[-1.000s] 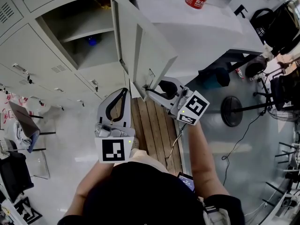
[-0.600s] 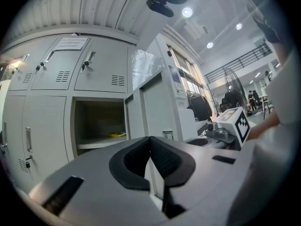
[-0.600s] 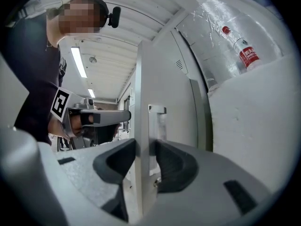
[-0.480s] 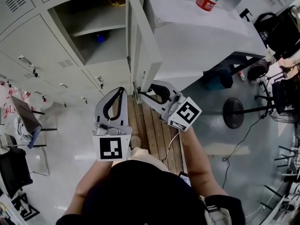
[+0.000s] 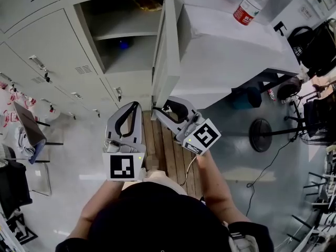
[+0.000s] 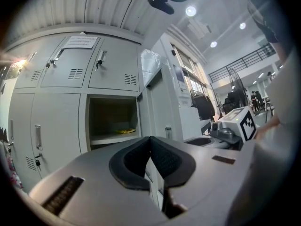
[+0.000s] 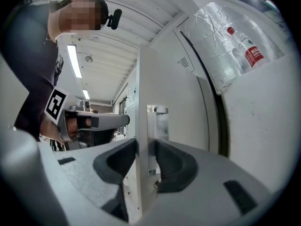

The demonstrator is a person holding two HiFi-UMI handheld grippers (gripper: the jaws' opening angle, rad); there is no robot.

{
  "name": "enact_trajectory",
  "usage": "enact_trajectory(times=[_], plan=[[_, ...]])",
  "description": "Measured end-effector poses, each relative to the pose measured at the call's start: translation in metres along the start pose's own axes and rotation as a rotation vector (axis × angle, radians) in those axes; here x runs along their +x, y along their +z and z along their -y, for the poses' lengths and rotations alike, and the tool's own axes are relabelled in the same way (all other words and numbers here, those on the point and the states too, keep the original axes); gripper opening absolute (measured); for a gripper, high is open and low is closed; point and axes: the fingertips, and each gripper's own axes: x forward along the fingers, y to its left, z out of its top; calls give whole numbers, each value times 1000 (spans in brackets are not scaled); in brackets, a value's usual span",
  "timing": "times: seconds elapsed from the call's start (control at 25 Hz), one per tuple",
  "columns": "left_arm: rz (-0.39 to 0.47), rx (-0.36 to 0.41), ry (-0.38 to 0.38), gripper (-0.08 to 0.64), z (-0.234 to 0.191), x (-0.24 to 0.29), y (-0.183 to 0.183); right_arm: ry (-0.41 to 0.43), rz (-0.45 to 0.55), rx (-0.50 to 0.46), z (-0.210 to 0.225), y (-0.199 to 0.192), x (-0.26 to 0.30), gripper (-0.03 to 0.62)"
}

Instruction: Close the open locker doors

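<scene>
The right gripper [image 7: 146, 150] has its jaws drawn in on the free edge of the locker door [image 7: 175, 98]. One pad lies against the door's inner face and the other against the metal latch plate [image 7: 158, 126] on its outer face. The jaws have just been closing, with the door edge between them, so the hold now looks firm enough to steer the panel. In the head view the door has swung since a second ago. Then it stood wide and showed its broad inner face; now it is seen almost edge-on, sticking out roughly square to the locker front. That suggests about half of the swing is done and the rest is a push towards the open compartment [image 5: 126, 38]. The compartment gapes just left of the door, with a shelf and a small blue item inside. The left gripper [image 6: 150, 142] hangs beside the right one, its jaws pressed together on nothing, and it points at the lockers without touching them. To the right of the door stands a white cabinet [image 5: 236, 51] with a water bottle [image 5: 252, 3] on top, well clear of the swing. The neighbouring locker doors seen here appear closed already.
</scene>
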Motion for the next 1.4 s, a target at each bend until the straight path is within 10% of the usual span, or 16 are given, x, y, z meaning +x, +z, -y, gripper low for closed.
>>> enact_trajectory(times=[1.4], plan=[[3, -62, 94, 3, -132, -2, -37, -127, 56, -19, -21, 2, 165, 107]])
